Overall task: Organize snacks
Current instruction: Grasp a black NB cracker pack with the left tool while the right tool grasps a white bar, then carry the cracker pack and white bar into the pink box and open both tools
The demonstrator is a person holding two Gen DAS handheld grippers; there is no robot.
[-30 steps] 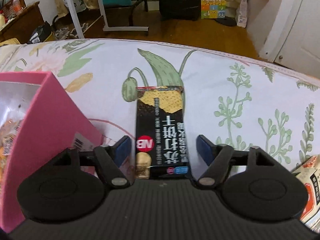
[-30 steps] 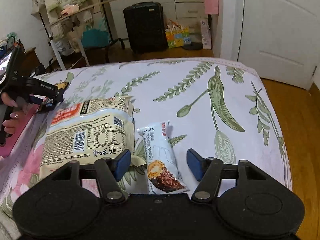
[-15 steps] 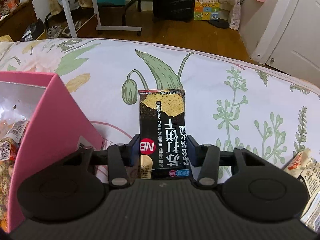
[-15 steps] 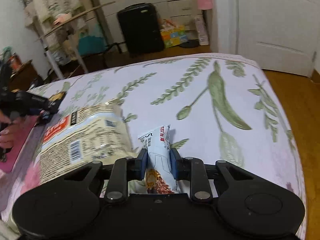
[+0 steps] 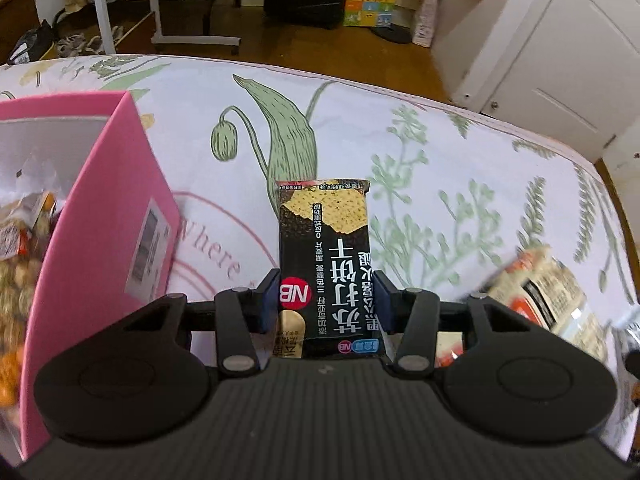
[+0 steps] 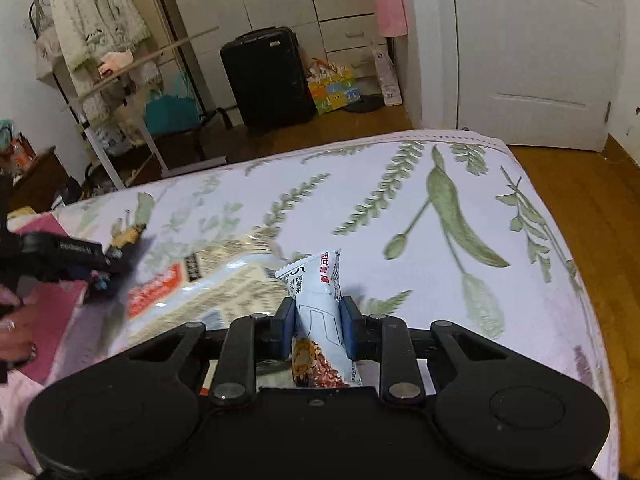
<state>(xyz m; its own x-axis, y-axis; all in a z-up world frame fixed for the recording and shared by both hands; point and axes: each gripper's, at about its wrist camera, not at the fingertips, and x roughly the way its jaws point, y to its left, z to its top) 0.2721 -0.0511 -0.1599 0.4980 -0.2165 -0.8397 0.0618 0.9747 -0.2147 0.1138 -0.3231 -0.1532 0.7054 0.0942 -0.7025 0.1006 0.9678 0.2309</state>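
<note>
Snacks partly sorted: some inside pink box (image 5: pixel 100 216). Left tongs (image 5: pixel 326 300) pinching black cracker pack (image 5: pixel 326 264), right tongs (image 6: pixel 318 326) pinching white bar (image 6: pixel 316 304); large bag (image 6: pixel 208 288) left on bed (image 6: pixel 400 216).

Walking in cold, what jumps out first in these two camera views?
Two black handheld grippers, each clamped on a snack. The left gripper pinches a black cracker packet above the flowered bedspread, right beside an open pink box already holding snacks. The right gripper squeezes a pale blue snack bar next to a big cream snack bag lying on the bed.
</note>
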